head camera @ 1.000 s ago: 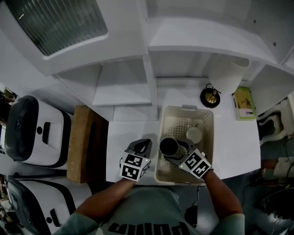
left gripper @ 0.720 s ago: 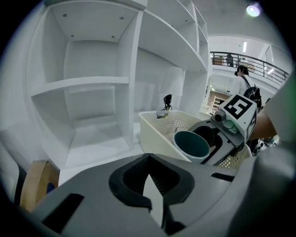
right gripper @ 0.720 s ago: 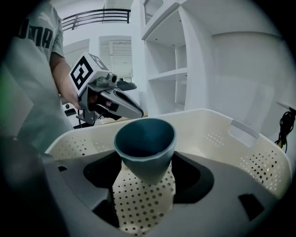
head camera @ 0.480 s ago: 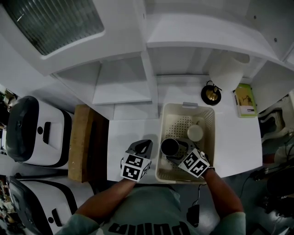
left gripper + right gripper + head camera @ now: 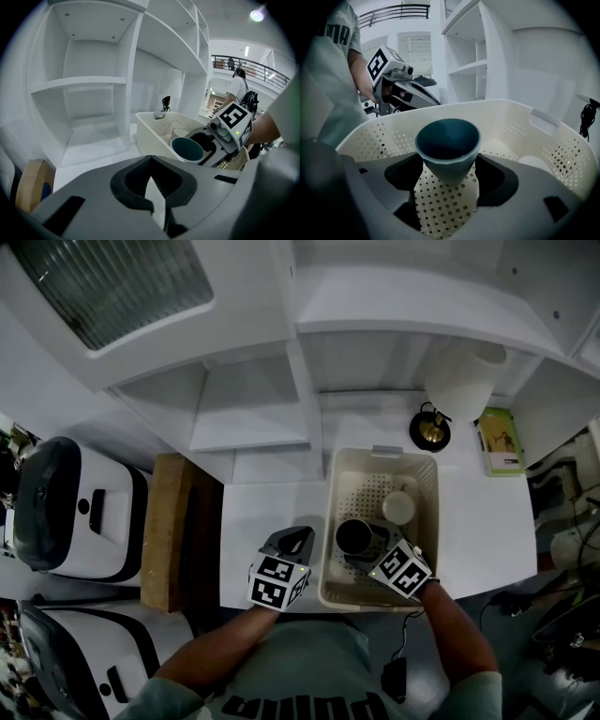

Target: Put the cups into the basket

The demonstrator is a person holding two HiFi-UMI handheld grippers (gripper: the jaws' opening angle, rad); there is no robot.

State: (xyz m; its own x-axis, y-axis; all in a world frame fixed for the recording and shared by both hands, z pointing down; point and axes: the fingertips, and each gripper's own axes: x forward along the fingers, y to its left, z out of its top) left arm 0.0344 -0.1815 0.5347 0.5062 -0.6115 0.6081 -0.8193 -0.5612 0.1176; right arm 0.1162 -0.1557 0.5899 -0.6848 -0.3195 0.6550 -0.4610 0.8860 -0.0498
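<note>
Right gripper view: the right tool (image 5: 449, 171) grasps the teal cup (image 5: 447, 140) upright within the basket (image 5: 555, 152), whose floor lies directly beneath. The left tool (image 5: 154, 199), clenched and empty, sits outside.

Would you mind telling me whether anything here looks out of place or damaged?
Nothing stands out. The dark teal cup is held upright by the right gripper over the perforated cream plastic basket, where a white cup sits; nothing is spilled.
</note>
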